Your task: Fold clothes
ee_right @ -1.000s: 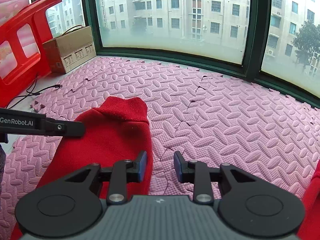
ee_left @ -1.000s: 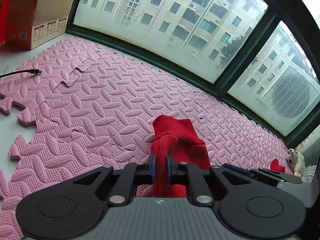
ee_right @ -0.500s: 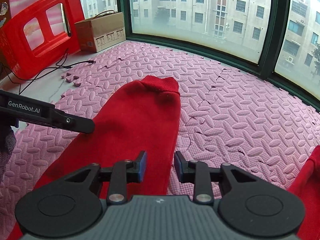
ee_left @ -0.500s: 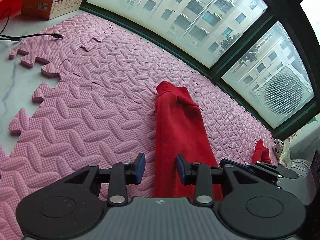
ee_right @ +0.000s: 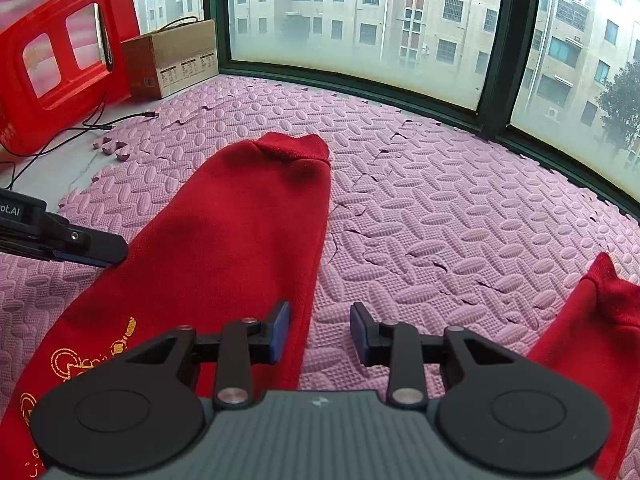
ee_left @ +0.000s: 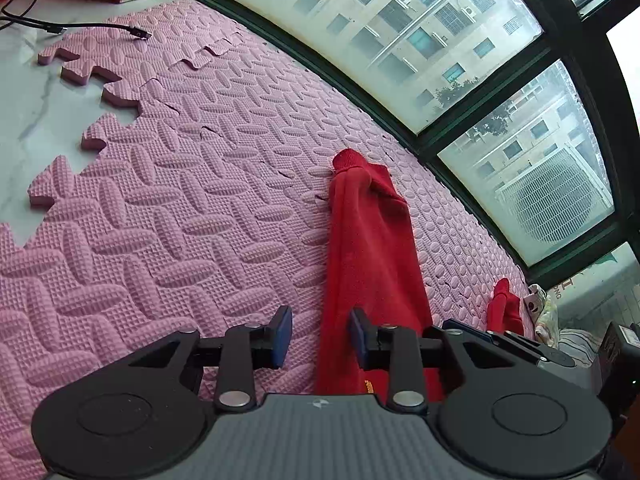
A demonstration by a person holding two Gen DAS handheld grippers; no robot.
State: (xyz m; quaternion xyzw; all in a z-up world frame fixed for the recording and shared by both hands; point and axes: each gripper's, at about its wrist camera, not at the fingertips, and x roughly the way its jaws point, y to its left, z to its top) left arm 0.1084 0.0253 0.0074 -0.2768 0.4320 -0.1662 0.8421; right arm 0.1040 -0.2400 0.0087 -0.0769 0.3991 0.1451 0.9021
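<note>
Right wrist view: the red sleeve lies flat on the pink mat, cuff toward the window. The right gripper hovers at the sleeve's right edge, jaws apart, empty. The left gripper, also parted and empty, hovers over the sleeve's left edge.

The red sweater is soft, fuzzy cloth with shiny gold print. The pink mat is bumpy foam. The floor beside it is smooth, pale stone. The box is dull brown cardboard. The tongs are matt black plastic with blue pads and shiny metal pins.
</note>
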